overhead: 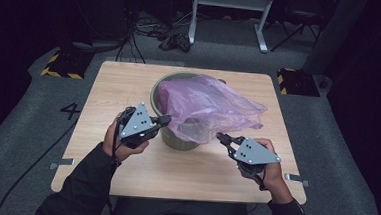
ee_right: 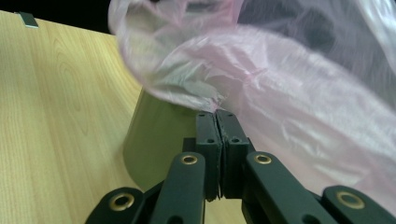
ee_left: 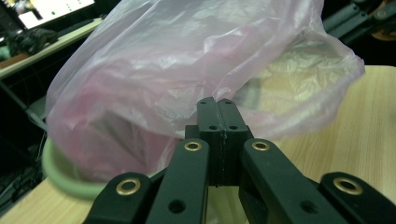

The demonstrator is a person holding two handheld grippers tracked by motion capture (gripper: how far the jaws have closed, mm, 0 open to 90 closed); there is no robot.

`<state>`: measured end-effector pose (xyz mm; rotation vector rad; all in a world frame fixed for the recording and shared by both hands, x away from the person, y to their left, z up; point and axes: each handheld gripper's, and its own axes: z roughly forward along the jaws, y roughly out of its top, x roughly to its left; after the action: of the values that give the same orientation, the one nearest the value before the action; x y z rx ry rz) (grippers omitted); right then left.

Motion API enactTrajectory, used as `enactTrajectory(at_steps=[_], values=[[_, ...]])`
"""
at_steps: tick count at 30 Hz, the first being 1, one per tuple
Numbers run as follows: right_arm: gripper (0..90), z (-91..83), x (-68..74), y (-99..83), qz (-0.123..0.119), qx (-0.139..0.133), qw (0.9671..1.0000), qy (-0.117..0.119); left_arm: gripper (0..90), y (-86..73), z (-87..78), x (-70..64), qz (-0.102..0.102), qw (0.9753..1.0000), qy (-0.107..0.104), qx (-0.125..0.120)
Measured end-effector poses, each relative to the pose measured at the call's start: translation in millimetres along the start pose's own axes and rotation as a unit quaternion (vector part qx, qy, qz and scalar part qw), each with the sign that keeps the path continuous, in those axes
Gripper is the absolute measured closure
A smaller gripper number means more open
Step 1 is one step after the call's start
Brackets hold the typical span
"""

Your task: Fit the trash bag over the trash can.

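A thin pink plastic bag is seen draped over and partly inside a green bin that stands on the wooden counter. The bag's loose part billows out past the bin's rim, on the right claw's side.

The left claw is held at the near left side of the bin, close under its rim. Its jaws are pressed together, and in the left gripper view the tips are met by the lower edge of the bag just ahead of them; film appears to be pinched there, though the contact is partly hidden by folds. The bin's green rim is seen low and to the left of this claw.

The right claw is held at the near right side of the bin, under the overhanging film. Its jaws are likewise pressed together, and in the right gripper view a puckered fold of the bag is gathered right at the tips, so the film is pinched. The bin's dark wall is seen just beyond and left of this claw.
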<state>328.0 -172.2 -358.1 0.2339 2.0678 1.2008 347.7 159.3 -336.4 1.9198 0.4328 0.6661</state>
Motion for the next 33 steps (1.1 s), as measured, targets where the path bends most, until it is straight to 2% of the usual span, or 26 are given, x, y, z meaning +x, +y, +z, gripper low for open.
enactTrajectory(at_steps=[6, 9, 14, 15, 19, 23, 28, 33], values=[[89.2, 3.2, 5.5, -10.9, 0.015, 0.003, 0.9998, 0.010, 90.0, -17.7, -12.4, 6.6, -0.026, 0.9996, 0.012, -0.008], [89.0, 7.7, 8.3, -14.2, 0.017, 0.008, 0.9997, 0.017, 90.0, -25.4, -15.0, 8.7, -0.032, 0.9993, 0.016, -0.007], [75.9, 8.8, 12.0, -21.9, 0.029, 0.008, 0.9992, 0.025, 90.0, -37.5, -12.8, 12.2, -0.043, 0.9989, 0.020, -0.002], [73.0, 6.0, 12.4, -24.4, 0.035, 0.007, 0.9992, 0.016, 90.0, -38.6, -12.7, 12.4, -0.045, 0.9988, 0.019, -0.001], [62.4, -11.4, 15.8, -31.6, 0.036, 0.003, 0.9993, 0.007, 90.0, -39.9, -13.0, 11.9, -0.046, 0.9987, 0.019, -0.009], [55.7, -31.4, 15.9, -32.7, 0.042, -0.016, 0.9990, 0.003, 90.0, -38.9, -11.4, 10.3, -0.046, 0.9987, 0.018, -0.010], [45.9, -58.0, 16.7, -24.8, 0.026, -0.036, 0.9989, -0.012, 90.0, -38.1, -10.2, 10.1, -0.045, 0.9988, 0.019, -0.007], [39.0, -75.5, 16.6, -19.6, 0.016, -0.055, 0.9980, -0.026, 90.0, -36.7, -10.1, 10.4, -0.043, 0.9989, 0.019, -0.006]])
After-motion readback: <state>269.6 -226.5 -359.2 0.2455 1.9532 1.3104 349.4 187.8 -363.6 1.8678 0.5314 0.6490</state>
